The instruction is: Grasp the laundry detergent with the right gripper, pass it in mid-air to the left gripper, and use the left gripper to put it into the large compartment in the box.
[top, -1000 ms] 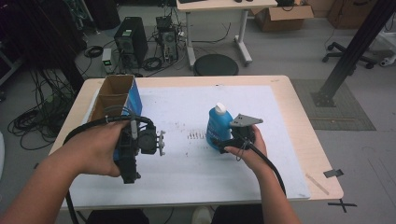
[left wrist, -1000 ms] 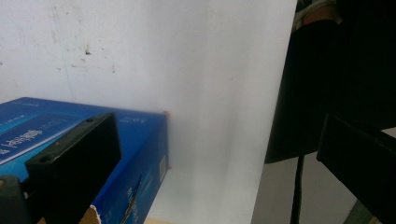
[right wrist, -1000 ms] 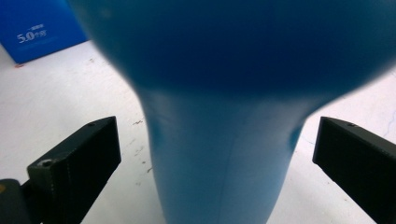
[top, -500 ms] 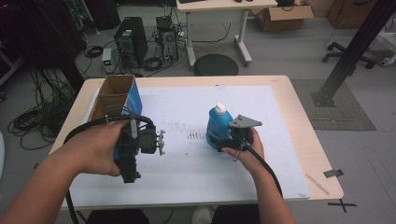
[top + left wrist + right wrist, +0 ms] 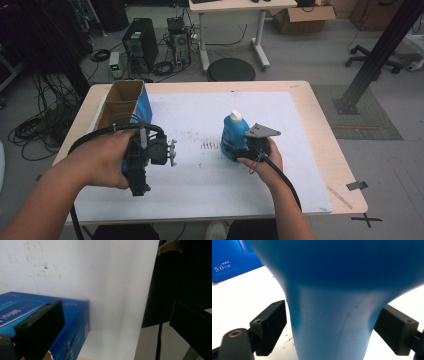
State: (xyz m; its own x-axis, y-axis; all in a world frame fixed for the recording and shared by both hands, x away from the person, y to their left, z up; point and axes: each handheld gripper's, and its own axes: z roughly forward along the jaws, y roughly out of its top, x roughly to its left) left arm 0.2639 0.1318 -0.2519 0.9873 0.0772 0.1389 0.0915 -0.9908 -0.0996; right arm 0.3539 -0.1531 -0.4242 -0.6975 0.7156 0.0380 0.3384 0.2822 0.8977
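While the left gripper [image 5: 171,152] gapes, the right gripper [image 5: 334,327] clasps one blue bottle [image 5: 234,135] beside one box [image 5: 131,107].

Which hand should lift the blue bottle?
The right. The right hand-held gripper already has its jaws either side of the blue plastic bottle with the white cap; the left hand-held gripper sits by the open blue cardboard box.

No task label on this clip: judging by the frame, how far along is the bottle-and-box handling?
Early stage. Done: the right tongs have the blue bottle between their jaws, standing upright on the white mat. In hand: the left tongs sit open beside the blue carton, one jaw over its blue side. Left, probably: the bottle is not in the open carton.
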